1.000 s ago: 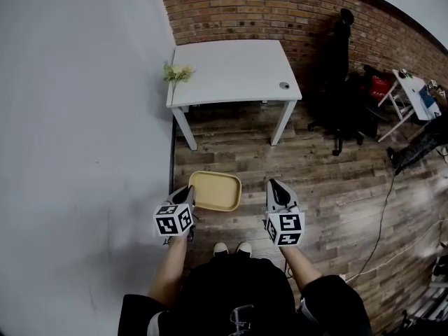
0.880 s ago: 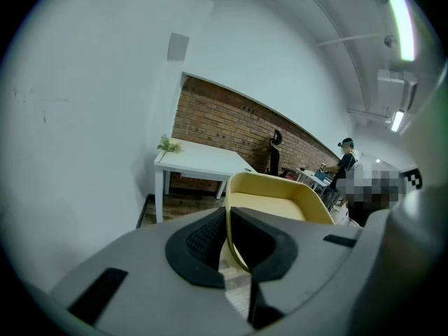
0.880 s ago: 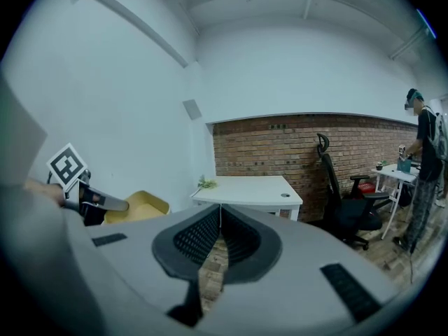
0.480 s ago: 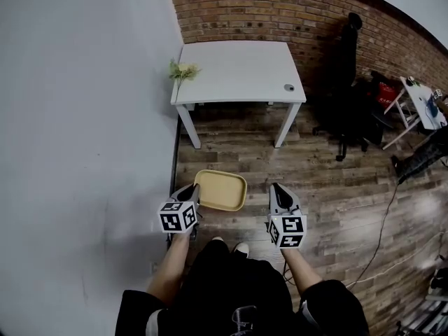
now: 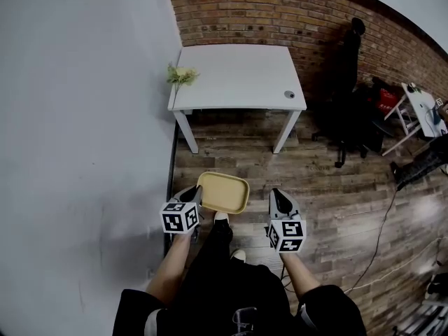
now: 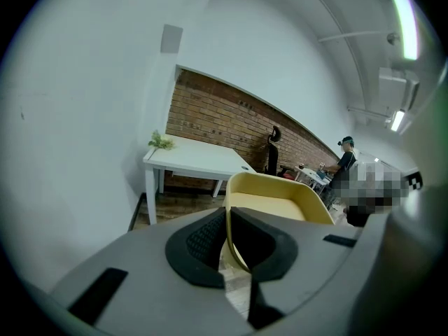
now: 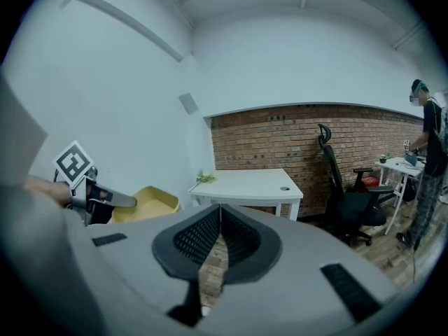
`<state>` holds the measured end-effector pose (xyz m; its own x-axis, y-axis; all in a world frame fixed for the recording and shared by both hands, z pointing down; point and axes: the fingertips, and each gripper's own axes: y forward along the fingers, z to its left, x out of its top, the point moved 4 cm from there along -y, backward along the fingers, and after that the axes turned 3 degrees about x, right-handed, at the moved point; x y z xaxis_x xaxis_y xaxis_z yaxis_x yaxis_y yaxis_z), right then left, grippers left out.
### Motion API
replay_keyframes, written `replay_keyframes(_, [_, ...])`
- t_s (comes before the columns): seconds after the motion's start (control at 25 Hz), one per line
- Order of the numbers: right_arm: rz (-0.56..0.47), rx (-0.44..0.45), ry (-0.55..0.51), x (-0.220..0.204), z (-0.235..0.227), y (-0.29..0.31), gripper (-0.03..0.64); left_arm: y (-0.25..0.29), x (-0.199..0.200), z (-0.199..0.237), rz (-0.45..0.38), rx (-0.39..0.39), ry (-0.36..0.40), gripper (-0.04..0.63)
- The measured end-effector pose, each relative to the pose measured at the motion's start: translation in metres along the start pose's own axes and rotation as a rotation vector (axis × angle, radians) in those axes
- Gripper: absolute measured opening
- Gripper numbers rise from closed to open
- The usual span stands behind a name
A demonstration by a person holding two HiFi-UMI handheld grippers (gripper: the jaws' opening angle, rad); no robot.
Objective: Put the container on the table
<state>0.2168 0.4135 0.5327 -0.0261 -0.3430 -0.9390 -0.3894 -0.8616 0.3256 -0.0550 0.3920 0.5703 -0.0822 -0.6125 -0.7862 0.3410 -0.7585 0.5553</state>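
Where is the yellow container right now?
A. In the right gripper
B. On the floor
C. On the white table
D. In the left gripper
D: the left gripper has its jaws shut on the rim of the container, short of the table; the right gripper is shut on nothing.
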Motion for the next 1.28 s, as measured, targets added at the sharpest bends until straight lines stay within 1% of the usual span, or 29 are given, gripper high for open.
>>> replay_keyframes(0.32, [0.025,0.002,-0.007,0.022,-0.015,0.074,0.026,0.064,0.046,0.029,0.002,-0.019,-0.013,0.028])
replay_keyframes(0.72, [0.022,-0.019,-0.004,0.067,-0.023,0.167,0.026,0.127,0.122,0.083,-0.004,-0.033,-0.009,0.028])
replay_keyframes(0.96, [0.025,-0.032,-0.003,0.083,-0.031,0.204,0.026,0.157,0.147,0.098,-0.002,-0.047,-0.014,0.028])
replay_keyframes(1.28, [0.041,-0.049,-0.004,0.092,-0.036,0.248,0.026,0.187,0.171,0.126,0.003,-0.061,-0.018,0.028])
